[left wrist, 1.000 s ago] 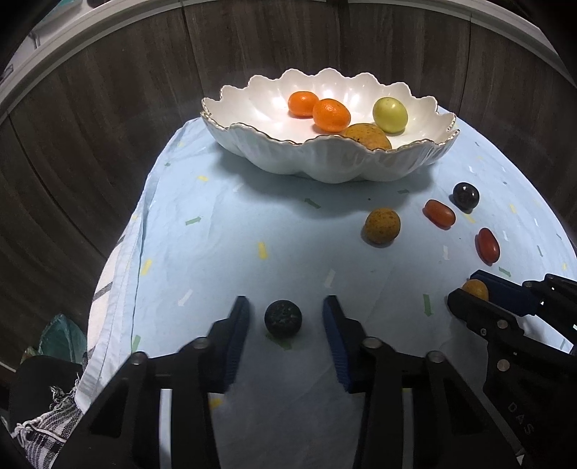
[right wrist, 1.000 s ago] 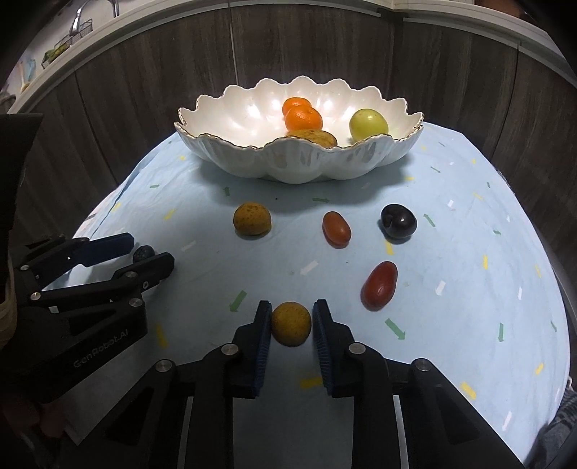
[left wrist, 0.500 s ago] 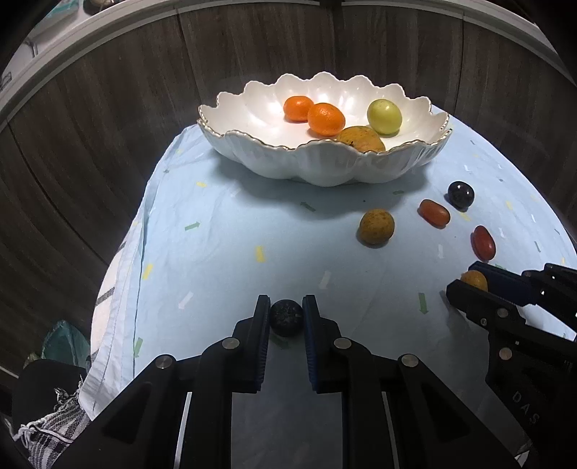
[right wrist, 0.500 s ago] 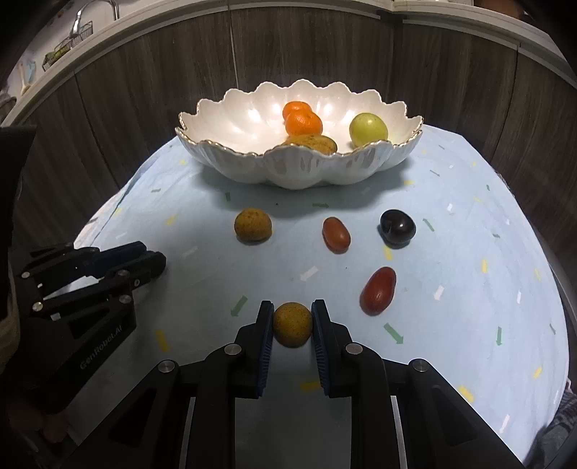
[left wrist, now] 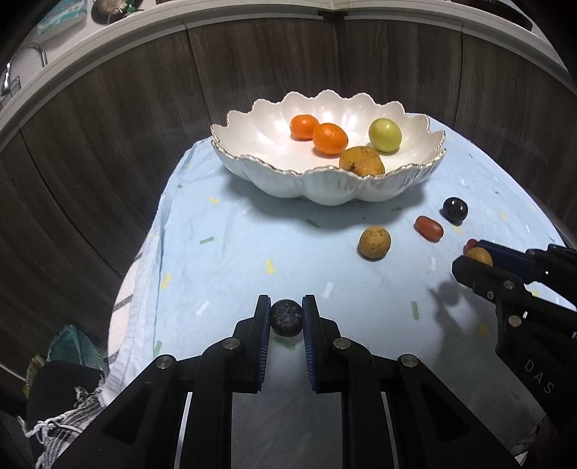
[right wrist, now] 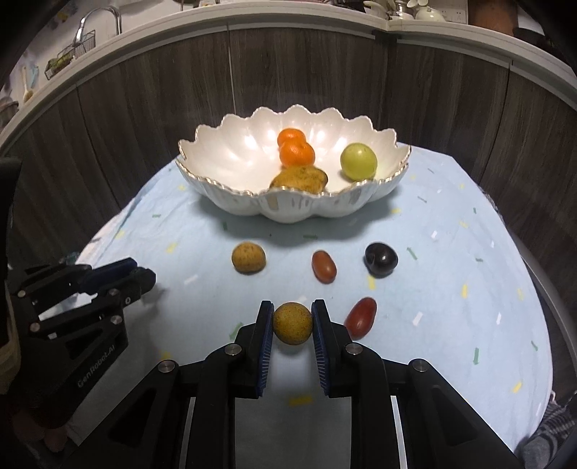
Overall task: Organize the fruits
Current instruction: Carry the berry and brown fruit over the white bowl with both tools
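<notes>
Left claw (left wrist: 286, 317) now clamped on the dark bumpy fruit (left wrist: 286, 318), formerly wide around it.

Ahead of the grippers, a white scalloped bowl (right wrist: 294, 207) with gold rim holds two orange mandarins (right wrist: 296, 154) and a yellow-green fruit (right wrist: 358, 161); the pale blue tablecloth (right wrist: 450, 288) carries small green, yellow and white flecks.

We see dark wood-grain panelling (right wrist: 144, 108) curving behind a pale countertop ledge (right wrist: 324, 29), where a faucet (right wrist: 93, 18) stands.
</notes>
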`<action>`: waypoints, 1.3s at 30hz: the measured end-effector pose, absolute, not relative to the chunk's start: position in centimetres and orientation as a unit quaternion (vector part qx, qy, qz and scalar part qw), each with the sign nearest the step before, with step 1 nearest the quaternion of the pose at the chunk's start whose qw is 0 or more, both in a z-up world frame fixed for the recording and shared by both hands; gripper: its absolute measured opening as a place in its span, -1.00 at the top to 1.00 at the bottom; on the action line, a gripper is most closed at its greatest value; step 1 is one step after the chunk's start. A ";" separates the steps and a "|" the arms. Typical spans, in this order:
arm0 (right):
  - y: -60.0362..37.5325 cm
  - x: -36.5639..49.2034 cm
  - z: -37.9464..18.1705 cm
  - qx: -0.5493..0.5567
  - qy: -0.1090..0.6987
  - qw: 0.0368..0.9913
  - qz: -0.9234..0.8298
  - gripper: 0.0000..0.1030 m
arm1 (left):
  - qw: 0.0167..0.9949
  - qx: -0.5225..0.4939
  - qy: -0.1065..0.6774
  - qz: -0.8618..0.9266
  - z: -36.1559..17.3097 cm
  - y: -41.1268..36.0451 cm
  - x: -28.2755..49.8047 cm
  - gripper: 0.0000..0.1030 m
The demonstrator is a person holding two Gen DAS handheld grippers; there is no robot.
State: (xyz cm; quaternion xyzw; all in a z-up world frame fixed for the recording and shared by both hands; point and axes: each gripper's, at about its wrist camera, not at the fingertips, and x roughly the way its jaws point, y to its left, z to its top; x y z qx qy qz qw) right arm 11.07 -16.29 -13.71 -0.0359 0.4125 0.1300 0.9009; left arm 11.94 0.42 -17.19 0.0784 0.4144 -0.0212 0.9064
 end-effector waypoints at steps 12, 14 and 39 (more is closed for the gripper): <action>-16.6 12.1 -10.3 -0.027 0.391 0.910 0.133 0.56 | 0.914 0.077 0.399 -0.023 -14.2 -0.3 12.0 0.64; -16.7 12.3 -9.7 -0.025 0.387 0.912 0.134 0.56 | 0.915 0.075 0.396 -0.024 -13.8 -0.4 12.1 0.64; -18.3 15.6 -4.3 -0.006 0.354 0.928 0.116 0.56 | 0.937 0.048 0.345 -0.028 -7.4 -0.7 15.2 0.65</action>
